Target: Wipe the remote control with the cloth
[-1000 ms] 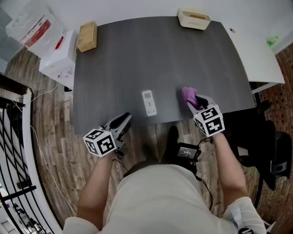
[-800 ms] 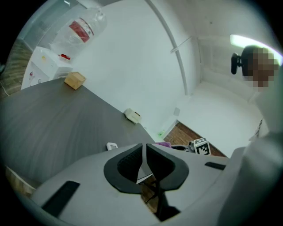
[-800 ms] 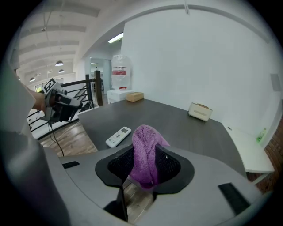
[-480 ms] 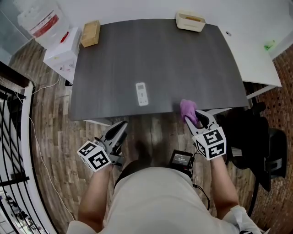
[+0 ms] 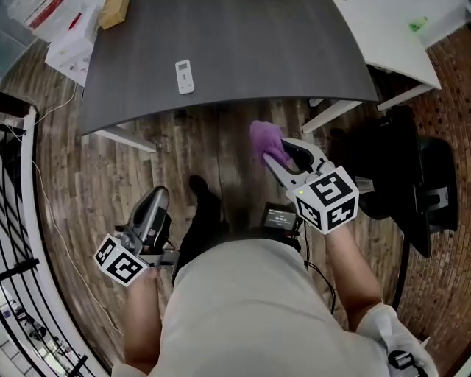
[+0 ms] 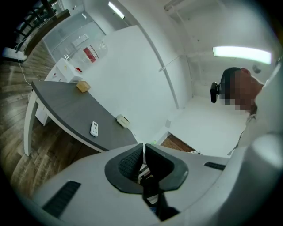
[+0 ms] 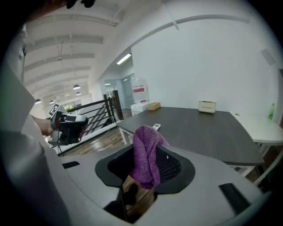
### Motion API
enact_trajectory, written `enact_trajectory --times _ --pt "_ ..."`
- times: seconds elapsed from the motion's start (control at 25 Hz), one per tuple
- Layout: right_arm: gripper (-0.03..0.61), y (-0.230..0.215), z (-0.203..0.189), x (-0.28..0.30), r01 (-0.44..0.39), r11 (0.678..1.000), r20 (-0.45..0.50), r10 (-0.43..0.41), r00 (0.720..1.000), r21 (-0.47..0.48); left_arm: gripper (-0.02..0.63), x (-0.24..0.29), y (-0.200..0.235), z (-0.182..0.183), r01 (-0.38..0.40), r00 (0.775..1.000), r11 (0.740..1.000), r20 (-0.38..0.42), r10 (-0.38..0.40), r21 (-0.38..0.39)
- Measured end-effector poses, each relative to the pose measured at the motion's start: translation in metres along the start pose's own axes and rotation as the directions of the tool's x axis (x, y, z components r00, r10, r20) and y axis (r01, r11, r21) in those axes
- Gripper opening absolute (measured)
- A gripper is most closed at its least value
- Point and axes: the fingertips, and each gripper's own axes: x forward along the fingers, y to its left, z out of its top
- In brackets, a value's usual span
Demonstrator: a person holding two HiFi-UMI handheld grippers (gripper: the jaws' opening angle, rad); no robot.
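My right gripper (image 5: 282, 156) has its fingers clamped on the purple cloth (image 5: 265, 138). The cloth sticks up out of the fingers in a bunched lump. My left gripper (image 5: 156, 197) holds nothing. Its fingers have just been closing, and they are together now. There may be a tiny slit left between them, but it is hard to tell. Both grippers hang out over the wooden floor (image 5: 213, 162), off to the near side of the table (image 5: 257, 51). The white remote control (image 5: 185, 76) lies flat on the dark table, near the edge closest to me. It is well apart from the cloth, and nothing touches it. A tan box (image 5: 114, 11) sits at the table's far left corner.
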Motion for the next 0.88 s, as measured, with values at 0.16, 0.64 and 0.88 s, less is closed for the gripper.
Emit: enact_trajectory --times 0.16,0.64,0.88 --pt "0.135 0.028 -0.003 -0.02 -0.046 0.996 0.039 0.043 0.998 0.079 0.012 -0.033 -0.024 -0.022 0.025 1.0 0.999 -0.003 -0.025 -0.032" --pt "0.135 0.075 0.034 -0.049 -0.04 0.969 0.17 -0.002 0.985 0.242 0.011 -0.048 -0.048 -0.002 0.156 0.987 0.987 -0.022 -0.157 -0.042" --pt "0.135 0.104 0.049 -0.032 -0.04 0.953 0.186 -0.018 0.982 0.301 0.011 -0.086 -0.029 0.01 0.158 0.987 0.985 -0.031 -0.16 -0.072"
